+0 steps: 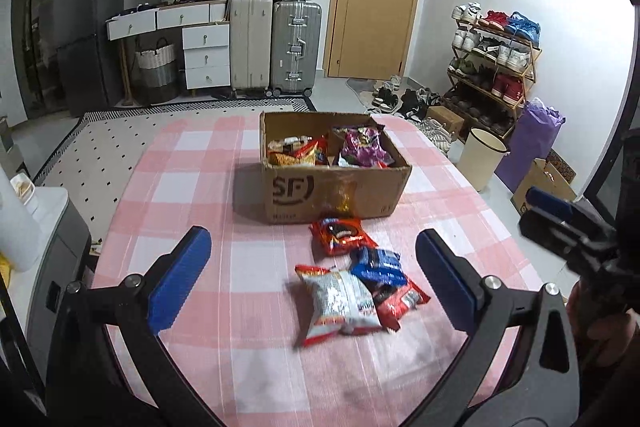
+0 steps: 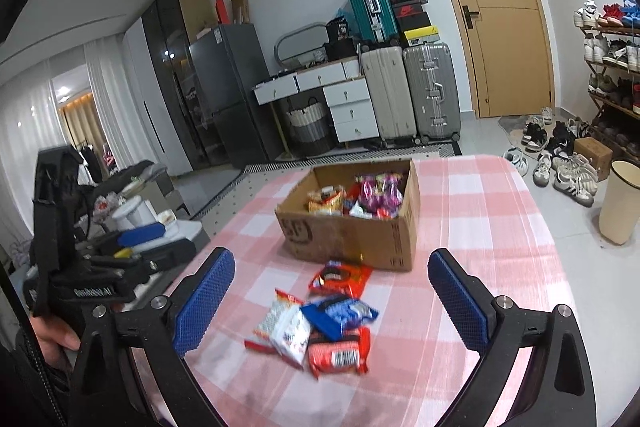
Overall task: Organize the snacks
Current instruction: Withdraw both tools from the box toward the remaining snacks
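1. Left wrist view has the left gripper (image 1: 312,277) hanging above the near part of the tabletop (image 1: 192,163), its blue fingers wide apart and holding nothing.
2. Right gripper (image 2: 330,301) is likewise spread wide and bare; in the left view it shows only at 3 o'clock, at the frame's edge.
3. Four snack packets lie loose on the pink checked cloth: a red cookie packet (image 1: 340,235) nearest the cardboard box (image 1: 340,191), a blue packet (image 1: 378,265) just behind a silver-and-red packet (image 1: 340,301), and another red packet (image 1: 400,301) partly under the blue one (edges blurred).
4. That box stands at 12 o'clock from the loose packets, open-topped, with orange snack bags (image 1: 298,151) in its left half and purple bags (image 1: 364,145) in its right.
5. Nothing lies between either gripper and the packets.
6. Beyond the tabletop, suitcases (image 1: 276,47) stand at 12 o'clock against the wall, a shoe rack (image 1: 496,67) at 2 o'clock, and a cream bin (image 1: 480,157) beside it.
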`<state>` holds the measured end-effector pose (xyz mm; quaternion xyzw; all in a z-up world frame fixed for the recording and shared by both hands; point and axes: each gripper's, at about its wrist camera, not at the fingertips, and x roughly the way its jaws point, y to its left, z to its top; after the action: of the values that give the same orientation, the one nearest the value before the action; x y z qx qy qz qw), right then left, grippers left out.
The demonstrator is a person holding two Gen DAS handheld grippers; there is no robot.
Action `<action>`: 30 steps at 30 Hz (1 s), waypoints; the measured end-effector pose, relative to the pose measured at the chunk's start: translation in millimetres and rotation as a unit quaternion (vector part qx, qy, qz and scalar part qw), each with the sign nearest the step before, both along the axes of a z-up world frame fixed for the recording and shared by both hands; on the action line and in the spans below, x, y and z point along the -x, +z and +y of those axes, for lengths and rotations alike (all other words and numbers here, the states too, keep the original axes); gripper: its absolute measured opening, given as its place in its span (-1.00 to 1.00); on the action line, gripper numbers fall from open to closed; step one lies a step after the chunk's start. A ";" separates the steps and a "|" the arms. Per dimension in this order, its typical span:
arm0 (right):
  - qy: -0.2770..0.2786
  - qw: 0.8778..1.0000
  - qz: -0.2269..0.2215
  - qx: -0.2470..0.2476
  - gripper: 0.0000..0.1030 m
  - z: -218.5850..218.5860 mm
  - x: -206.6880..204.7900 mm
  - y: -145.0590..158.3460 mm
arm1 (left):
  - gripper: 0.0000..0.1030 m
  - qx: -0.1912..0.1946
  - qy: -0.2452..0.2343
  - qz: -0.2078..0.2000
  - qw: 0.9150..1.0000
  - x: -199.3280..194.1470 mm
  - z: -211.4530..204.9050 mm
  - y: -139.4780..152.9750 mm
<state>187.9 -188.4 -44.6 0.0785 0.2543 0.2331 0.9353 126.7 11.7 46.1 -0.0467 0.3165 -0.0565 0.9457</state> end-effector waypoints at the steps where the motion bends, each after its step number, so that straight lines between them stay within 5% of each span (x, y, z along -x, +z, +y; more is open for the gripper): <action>1: 0.000 1.000 0.003 0.003 0.92 1.4 2.1 -4.5 | 0.97 0.001 0.001 0.000 1.000 3.3 0.3 -2.3; 30: 0.019 0.989 0.127 0.073 0.92 33.1 -28.7 -128.2 | 0.97 0.043 0.008 0.081 0.996 -5.9 11.2 -105.6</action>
<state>216.5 -155.2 -172.8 0.0338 0.3891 0.2198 0.8939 132.5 22.9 -59.5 -0.0942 0.3890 -0.0583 0.9146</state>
